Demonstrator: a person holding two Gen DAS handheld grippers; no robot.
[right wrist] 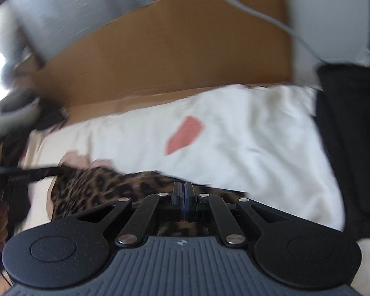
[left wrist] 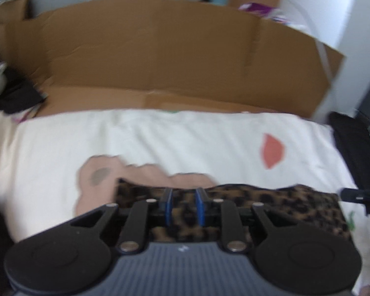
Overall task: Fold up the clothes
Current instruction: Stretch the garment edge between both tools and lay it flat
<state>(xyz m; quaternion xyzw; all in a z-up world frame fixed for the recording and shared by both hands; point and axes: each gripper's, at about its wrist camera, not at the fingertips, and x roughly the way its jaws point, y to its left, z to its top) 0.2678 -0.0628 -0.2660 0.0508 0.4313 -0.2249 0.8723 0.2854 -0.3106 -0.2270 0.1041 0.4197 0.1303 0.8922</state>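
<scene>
Leopard print garment (left wrist: 271,204) mid-fold on the white sheet (left wrist: 160,138)

Looks thin and floppy, so grab it by the edge. Left gripper (left wrist: 184,198) hovers over its near edge, jaws slightly apart and empty; right gripper (right wrist: 182,192) is pinched together on the same hem, I think.

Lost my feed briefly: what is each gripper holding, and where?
Right gripper: shut at the leopard-print garment's far edge. Left gripper: open over that edge, holding nothing.

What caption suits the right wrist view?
Right gripper shut over leopard-print garment on white sheet.
</scene>
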